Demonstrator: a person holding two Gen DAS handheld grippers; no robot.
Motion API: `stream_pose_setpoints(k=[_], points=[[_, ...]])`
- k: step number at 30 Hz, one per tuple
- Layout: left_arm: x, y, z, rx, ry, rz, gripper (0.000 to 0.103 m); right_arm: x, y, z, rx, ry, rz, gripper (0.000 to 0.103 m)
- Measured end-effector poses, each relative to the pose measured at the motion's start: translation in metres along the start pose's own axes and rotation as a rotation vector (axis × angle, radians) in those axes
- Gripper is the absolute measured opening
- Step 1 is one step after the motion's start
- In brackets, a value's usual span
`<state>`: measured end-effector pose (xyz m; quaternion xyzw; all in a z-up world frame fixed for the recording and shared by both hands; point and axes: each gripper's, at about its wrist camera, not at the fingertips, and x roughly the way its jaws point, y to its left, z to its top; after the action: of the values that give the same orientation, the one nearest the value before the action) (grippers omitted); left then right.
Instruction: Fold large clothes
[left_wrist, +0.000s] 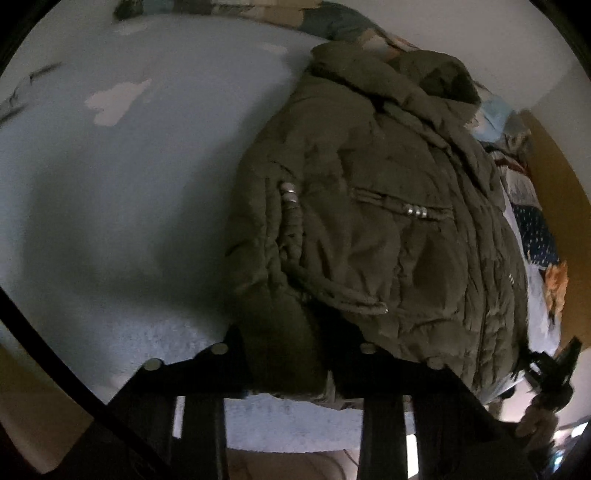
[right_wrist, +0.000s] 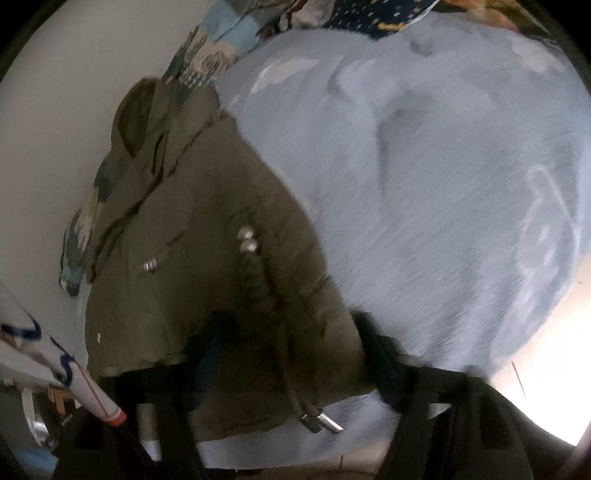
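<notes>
An olive green padded jacket (left_wrist: 369, 221) lies on a pale blue bed sheet (left_wrist: 129, 184), its hood toward the wall. It has metal snaps and a drawcord with metal tips (right_wrist: 321, 422). My left gripper (left_wrist: 291, 347) stands at the jacket's near hem, jaws apart with a fold of the hem between them. My right gripper (right_wrist: 291, 332) is at the jacket's lower edge in the right wrist view (right_wrist: 207, 258), jaws apart either side of the fabric. The other gripper shows at the far right of the left wrist view (left_wrist: 550, 373).
A patterned quilt (left_wrist: 532, 221) lies bunched along the far side of the bed by the white wall (right_wrist: 55, 147). A patterned white cloth (right_wrist: 55, 362) hangs at the left. The sheet's near edge (right_wrist: 295, 443) drops to the floor.
</notes>
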<state>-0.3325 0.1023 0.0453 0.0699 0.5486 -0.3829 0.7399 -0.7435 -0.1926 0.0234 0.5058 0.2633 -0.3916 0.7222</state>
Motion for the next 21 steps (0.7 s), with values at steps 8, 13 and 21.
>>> stream_pose_setpoints(k=[8, 13, 21], points=[[-0.009, -0.016, -0.02, 0.075, -0.002, 0.005, 0.023, -0.022, 0.008, -0.005, -0.122, -0.097, -0.147, 0.015], [-0.019, -0.008, -0.026, 0.062, -0.017, 0.012, 0.026, -0.04, 0.003, -0.009, -0.144, -0.11, -0.227, 0.015], [-0.065, -0.019, -0.002, 0.108, -0.273, 0.206, 0.043, -0.051, 0.001, 0.002, -0.065, -0.141, -0.238, 0.038]])
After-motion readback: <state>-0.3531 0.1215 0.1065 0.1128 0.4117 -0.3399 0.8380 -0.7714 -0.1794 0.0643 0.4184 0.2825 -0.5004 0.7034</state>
